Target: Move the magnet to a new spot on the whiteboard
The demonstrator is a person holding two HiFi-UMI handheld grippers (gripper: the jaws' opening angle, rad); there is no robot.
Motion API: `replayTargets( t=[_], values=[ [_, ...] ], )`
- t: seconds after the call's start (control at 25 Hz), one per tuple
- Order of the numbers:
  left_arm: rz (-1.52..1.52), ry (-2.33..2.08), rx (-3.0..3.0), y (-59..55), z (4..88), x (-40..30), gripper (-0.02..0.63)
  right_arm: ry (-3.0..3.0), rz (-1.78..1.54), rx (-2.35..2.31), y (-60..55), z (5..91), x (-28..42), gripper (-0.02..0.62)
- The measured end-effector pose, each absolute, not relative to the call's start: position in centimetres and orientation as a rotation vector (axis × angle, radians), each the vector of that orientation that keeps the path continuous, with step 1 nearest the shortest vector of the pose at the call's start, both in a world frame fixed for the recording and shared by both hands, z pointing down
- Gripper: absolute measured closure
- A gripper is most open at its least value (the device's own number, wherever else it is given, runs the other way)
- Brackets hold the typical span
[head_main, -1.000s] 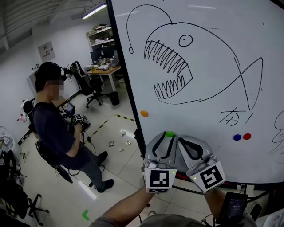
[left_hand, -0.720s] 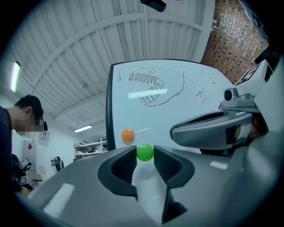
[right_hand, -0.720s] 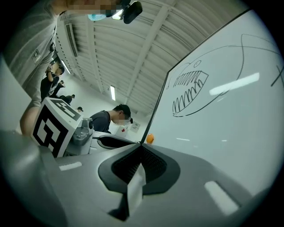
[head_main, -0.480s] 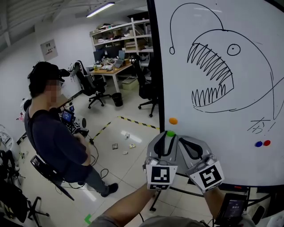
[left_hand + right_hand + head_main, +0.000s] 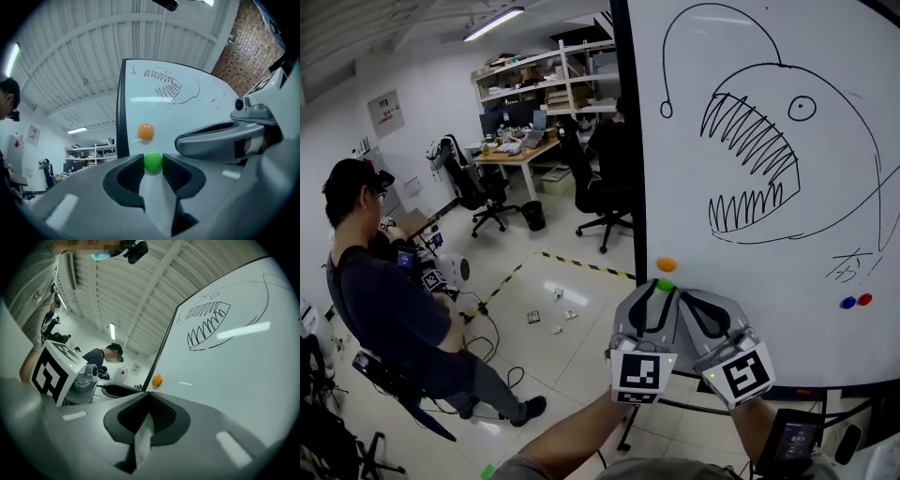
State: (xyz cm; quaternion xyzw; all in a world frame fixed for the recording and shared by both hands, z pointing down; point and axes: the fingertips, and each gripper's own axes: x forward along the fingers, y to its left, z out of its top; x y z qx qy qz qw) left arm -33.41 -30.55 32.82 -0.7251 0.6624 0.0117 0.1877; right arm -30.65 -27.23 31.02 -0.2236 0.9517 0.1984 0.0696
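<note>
Your left gripper [image 5: 153,165] pinches the green magnet [image 5: 664,284] between its jaws, at the whiteboard's [image 5: 750,281] left edge, just below the orange magnet [image 5: 667,265]. Your right gripper [image 5: 149,393] has its jaws pressed together.

1. The whiteboard [image 5: 769,281] has lots of bare room right of the orange magnet [image 5: 667,264].
2. That orange magnet sits just above the green magnet [image 5: 664,284] held by the left gripper [image 5: 664,287], blocking the way straight up.
3. The blue magnet [image 5: 847,303] and red magnet [image 5: 864,300] fill a small spot far right.
4. The board's black edge [image 5: 630,141] stands left.
</note>
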Motion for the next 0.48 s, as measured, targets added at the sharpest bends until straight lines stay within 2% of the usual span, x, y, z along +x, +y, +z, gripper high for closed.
replayTargets(
  t=[0.48],
  values=[
    [0.072,1.840,-2.002,-29.89,32.29,-33.41,0.474,2.864,0.586,-0.673,-27.38,31.21,-30.50,0.595]
  ],
)
